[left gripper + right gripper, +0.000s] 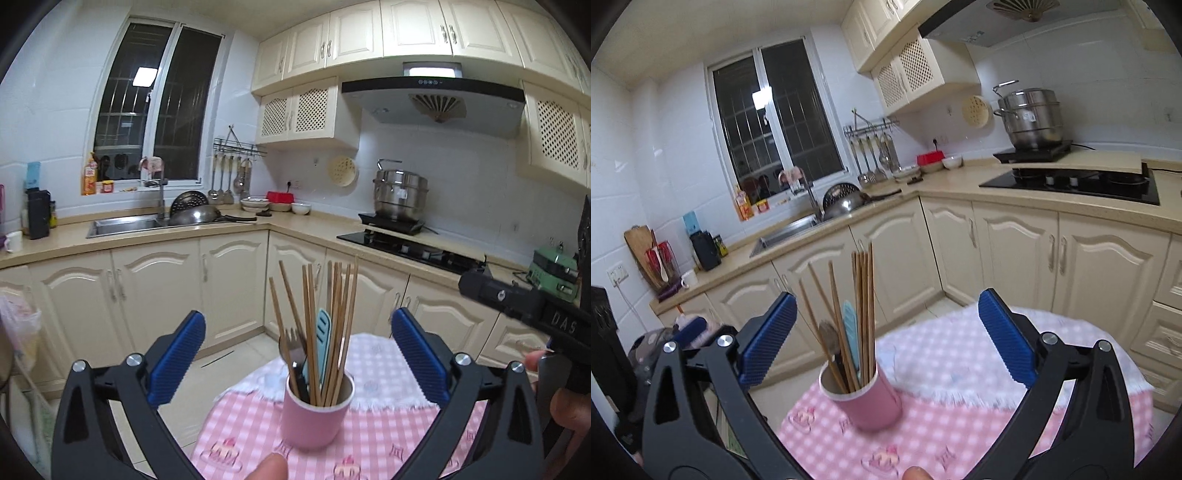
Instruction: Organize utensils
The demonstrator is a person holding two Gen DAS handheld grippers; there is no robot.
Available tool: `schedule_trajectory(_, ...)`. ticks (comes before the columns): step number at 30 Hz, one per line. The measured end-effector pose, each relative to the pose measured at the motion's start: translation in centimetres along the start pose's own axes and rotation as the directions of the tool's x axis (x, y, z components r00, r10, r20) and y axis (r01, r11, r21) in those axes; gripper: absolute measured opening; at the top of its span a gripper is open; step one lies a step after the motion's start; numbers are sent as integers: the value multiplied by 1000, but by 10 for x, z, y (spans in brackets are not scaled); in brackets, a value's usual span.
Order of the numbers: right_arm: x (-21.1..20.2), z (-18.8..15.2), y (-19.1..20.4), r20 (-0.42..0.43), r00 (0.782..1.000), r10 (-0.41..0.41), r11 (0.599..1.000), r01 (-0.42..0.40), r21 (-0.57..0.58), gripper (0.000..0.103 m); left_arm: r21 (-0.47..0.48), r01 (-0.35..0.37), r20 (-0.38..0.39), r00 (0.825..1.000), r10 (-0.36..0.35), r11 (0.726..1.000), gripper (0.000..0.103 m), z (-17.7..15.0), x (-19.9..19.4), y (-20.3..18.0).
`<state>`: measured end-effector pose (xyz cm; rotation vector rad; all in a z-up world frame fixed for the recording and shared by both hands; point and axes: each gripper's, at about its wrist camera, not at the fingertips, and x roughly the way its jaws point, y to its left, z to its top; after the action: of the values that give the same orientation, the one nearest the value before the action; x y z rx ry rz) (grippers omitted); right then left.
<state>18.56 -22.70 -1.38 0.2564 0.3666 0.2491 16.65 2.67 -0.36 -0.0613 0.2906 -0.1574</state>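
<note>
Pink cup (317,410) upright on the checked tabletop (388,435), dead ahead of the left claw (297,354), between and just beyond its blue pads, touching neither. Chopsticks (334,325) standing in the cup, bunched, a few leaning left. Fork (293,343) and pale blue utensil (323,332) in there too, handles down.

Left claw spread wide, nothing held. Right claw (888,339) likewise spread wide and empty; cup (866,402) ahead of it, a little left of centre, tilted-looking in the fisheye and somewhat blurred. Chopsticks (862,314) rising between its pads, no contact.

No loose utensils visible on the cloth near either claw. Near edge of the tabletop hidden behind claw bodies, so cannot rule out strays there.

Judgement: gathering done or nearly so; everything in sight already in the cup. Left, at most: straightening the leaning sticks, checking hidden edge.
</note>
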Motion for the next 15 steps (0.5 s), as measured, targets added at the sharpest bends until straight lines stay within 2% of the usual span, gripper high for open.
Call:
schedule_trajectory(8,-43,-25,13,-46,999,-28,999,26,-38,97,30,-53,-37,998,54,998,99,-5,-53,-12)
schedule_trajectory(15,-77,-32,24,-16,998,-65,995,63,-81,97,22,-92,-40,995,93,995,99,-14,-88,-16)
